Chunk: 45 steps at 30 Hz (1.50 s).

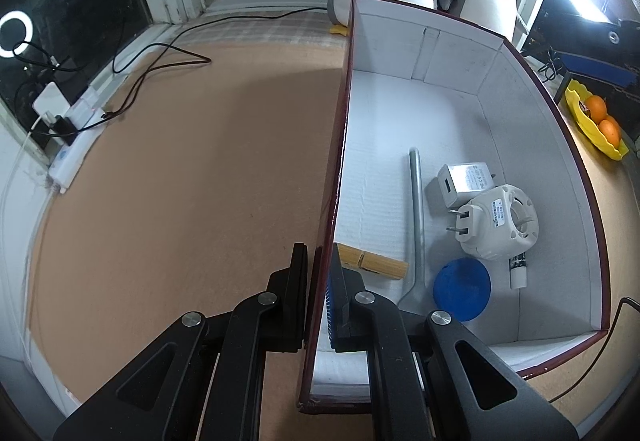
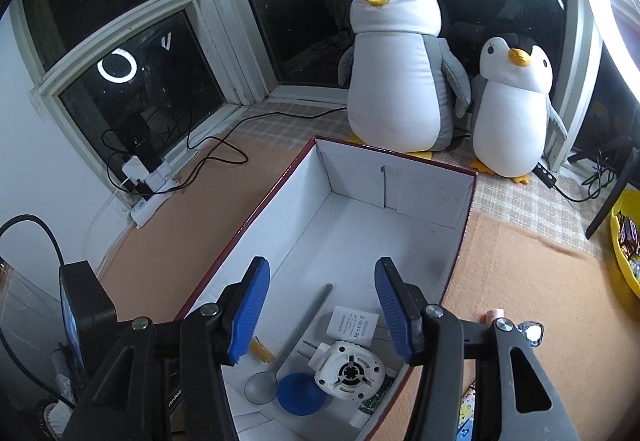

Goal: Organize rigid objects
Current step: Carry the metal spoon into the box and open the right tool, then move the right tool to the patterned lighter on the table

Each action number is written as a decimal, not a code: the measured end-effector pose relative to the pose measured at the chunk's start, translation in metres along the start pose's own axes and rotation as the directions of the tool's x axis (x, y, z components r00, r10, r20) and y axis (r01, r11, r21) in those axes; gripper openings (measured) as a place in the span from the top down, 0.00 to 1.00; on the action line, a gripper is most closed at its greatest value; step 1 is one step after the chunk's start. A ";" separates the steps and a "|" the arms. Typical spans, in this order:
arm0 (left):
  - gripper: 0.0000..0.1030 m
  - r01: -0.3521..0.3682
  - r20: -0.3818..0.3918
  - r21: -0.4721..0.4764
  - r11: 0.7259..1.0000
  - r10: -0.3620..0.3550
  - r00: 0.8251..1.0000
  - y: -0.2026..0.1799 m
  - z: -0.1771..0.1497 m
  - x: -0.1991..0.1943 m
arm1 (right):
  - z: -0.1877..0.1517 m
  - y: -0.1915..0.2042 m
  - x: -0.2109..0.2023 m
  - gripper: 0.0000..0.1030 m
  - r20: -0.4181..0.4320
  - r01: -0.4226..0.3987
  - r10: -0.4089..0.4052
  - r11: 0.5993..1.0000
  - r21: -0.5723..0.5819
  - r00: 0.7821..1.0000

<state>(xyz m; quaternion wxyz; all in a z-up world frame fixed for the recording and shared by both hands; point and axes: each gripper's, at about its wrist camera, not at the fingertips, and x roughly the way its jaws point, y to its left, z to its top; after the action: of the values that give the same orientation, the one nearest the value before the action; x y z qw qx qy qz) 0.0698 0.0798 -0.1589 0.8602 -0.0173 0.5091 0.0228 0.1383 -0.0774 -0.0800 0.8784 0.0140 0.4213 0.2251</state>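
Note:
A white-lined, dark-red box (image 1: 340, 145) stands on the tan table. My left gripper (image 1: 320, 253) is shut on the box's near left wall, one finger outside and one inside. On the box floor lie a metal spoon (image 1: 416, 209), a white USB charger (image 1: 460, 183), a round white plug adapter (image 1: 500, 221), a blue disc (image 1: 462, 289) and a yellow block (image 1: 372, 261). My right gripper (image 2: 322, 269) hangs open above the near end of the box (image 2: 360, 177), with nothing between its blue pads. Below it sit the adapter (image 2: 350, 371), charger (image 2: 352, 325), spoon (image 2: 296, 333) and disc (image 2: 300, 395).
Two plush penguins (image 2: 400, 81) stand behind the box at the window. A power strip with cables (image 1: 68, 157) lies along the left wall. A yellow bowl with oranges (image 1: 596, 121) sits to the right. A small pink item (image 2: 494, 315) lies on the table right of the box.

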 end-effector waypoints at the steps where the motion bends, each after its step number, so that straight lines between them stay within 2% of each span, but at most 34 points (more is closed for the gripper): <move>1: 0.93 0.001 -0.001 0.002 1.000 -0.001 1.000 0.000 0.000 0.000 | -0.001 -0.003 -0.003 0.51 0.003 0.000 0.000 1.000 0.007 1.000; 9: 0.93 0.020 -0.014 0.022 1.000 -0.020 1.000 0.001 0.001 0.000 | -0.016 -0.023 -0.029 0.48 0.028 0.040 -0.041 0.998 0.049 0.999; 17: 0.91 0.055 -0.038 0.046 0.997 -0.053 0.998 0.003 0.002 0.000 | -0.051 -0.064 -0.057 0.47 0.022 0.135 -0.139 0.982 0.130 0.990; 24: 0.91 0.099 -0.070 0.049 0.994 -0.095 0.993 0.006 0.004 0.002 | -0.094 -0.109 -0.073 0.47 -0.024 0.221 -0.222 0.943 0.249 0.975; 32: 0.91 0.096 -0.074 0.075 0.993 -0.091 0.993 0.004 0.003 0.002 | -0.148 -0.154 -0.080 0.47 -0.100 0.293 -0.277 0.872 0.392 0.956; 38: 0.91 0.093 -0.078 0.089 0.992 -0.087 0.993 0.003 0.004 0.002 | -0.166 -0.166 -0.072 0.47 -0.144 0.317 -0.282 0.847 0.426 0.948; 45: 0.91 0.093 -0.081 0.092 0.991 -0.086 0.993 0.003 0.005 0.004 | -0.160 -0.148 -0.042 0.47 -0.173 0.285 -0.235 0.877 0.388 0.957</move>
<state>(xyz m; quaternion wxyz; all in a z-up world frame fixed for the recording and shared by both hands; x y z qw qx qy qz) 0.0762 0.0834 -0.1599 0.8401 0.0002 0.5409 -0.0408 0.0530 -0.2542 -0.1837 0.8512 0.1268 0.5092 0.0123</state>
